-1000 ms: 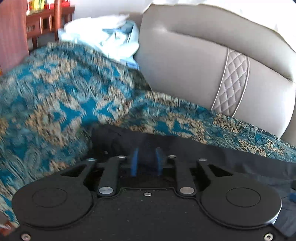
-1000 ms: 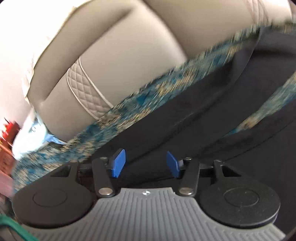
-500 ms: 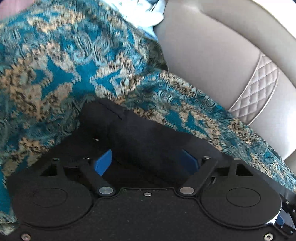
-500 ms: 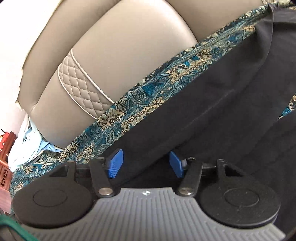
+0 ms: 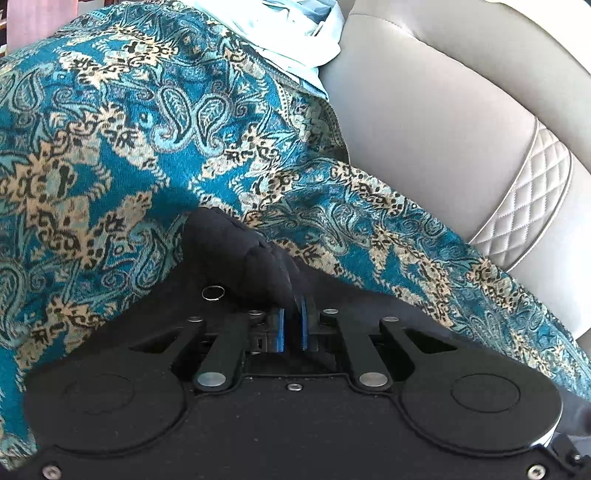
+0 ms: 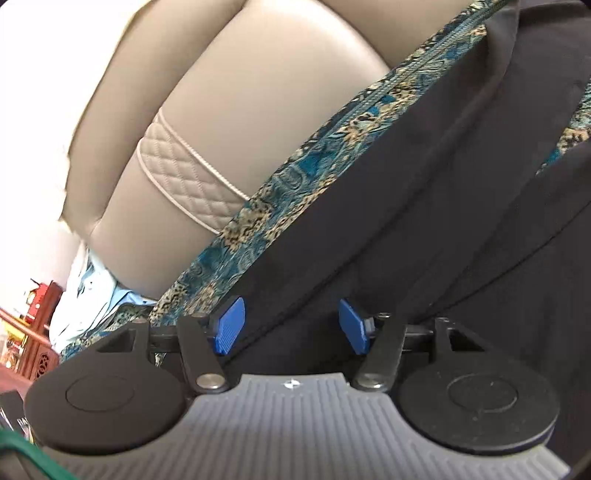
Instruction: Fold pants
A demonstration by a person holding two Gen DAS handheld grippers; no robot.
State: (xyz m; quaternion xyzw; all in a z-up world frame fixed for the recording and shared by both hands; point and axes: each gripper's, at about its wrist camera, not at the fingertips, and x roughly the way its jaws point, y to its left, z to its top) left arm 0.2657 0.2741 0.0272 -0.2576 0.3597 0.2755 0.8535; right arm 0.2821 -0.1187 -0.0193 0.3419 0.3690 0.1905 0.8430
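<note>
Black pants (image 5: 236,254) lie on a teal and gold patterned cloth (image 5: 110,147) that covers a sofa seat. In the left wrist view my left gripper (image 5: 292,325) is shut on a bunched corner of the pants, near a small metal ring (image 5: 213,293). In the right wrist view the pants (image 6: 424,206) stretch away in long folds. My right gripper (image 6: 291,328) is open, its blue pads (image 6: 229,325) on either side of a pants edge, low over the fabric.
A beige leather sofa back (image 5: 461,122) with a quilted band (image 6: 184,177) rises behind the cloth. A pile of pale blue and white clothes (image 5: 291,33) sits at the far end. Wooden furniture (image 6: 40,350) stands at the left.
My left gripper opened over the pants corner, then shut on it. My right gripper stayed open and moved slightly closer along the pants edge.
</note>
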